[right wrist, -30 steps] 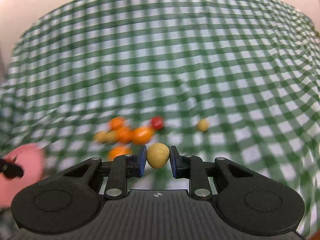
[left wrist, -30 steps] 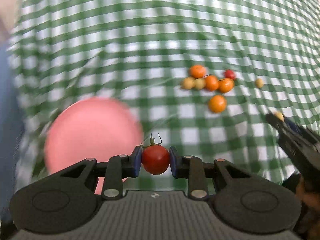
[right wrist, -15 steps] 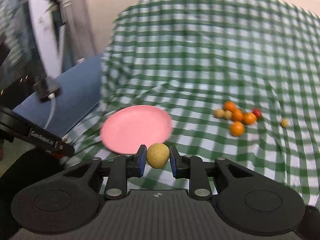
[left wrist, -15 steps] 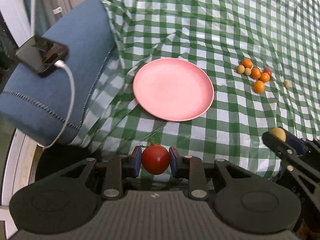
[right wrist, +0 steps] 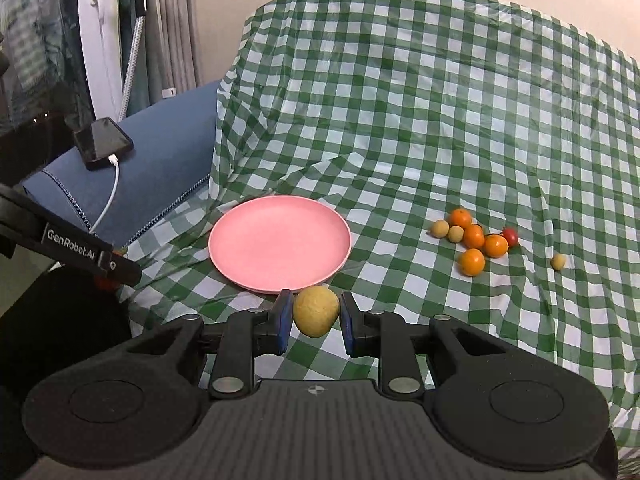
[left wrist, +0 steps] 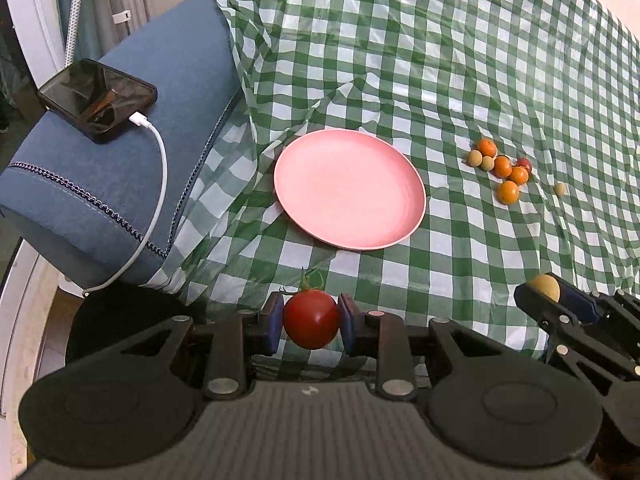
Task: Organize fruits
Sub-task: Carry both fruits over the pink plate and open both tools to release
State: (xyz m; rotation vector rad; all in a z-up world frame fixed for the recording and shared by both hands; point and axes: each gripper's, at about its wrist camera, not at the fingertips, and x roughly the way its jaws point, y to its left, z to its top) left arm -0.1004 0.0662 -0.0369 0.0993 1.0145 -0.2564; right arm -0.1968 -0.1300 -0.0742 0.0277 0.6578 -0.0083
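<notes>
My left gripper [left wrist: 311, 323] is shut on a red tomato [left wrist: 311, 325] with a green stem, held above the cloth in front of the empty pink plate [left wrist: 349, 188]. My right gripper [right wrist: 315, 317] is shut on a small yellow fruit [right wrist: 316, 316], just in front of the plate's near rim [right wrist: 280, 288]; it also shows at the right edge of the left wrist view [left wrist: 545, 288]. A cluster of small orange, yellow and red fruits [right wrist: 474, 240] lies on the cloth right of the plate, with one lone yellow fruit [right wrist: 557, 261] further right.
The green-and-white checked cloth [right wrist: 440, 120] is wrinkled and drapes over the surface. A blue cushion [left wrist: 132, 160] on the left carries a black phone [left wrist: 96, 98] with a white charging cable [left wrist: 158, 184]. The left gripper's arm [right wrist: 76, 248] crosses the right view's left side.
Both grippers have pulled back and up from the fruit cluster, each with its fruit. The plate, cushion and phone have come into view, and the views are now steady.
</notes>
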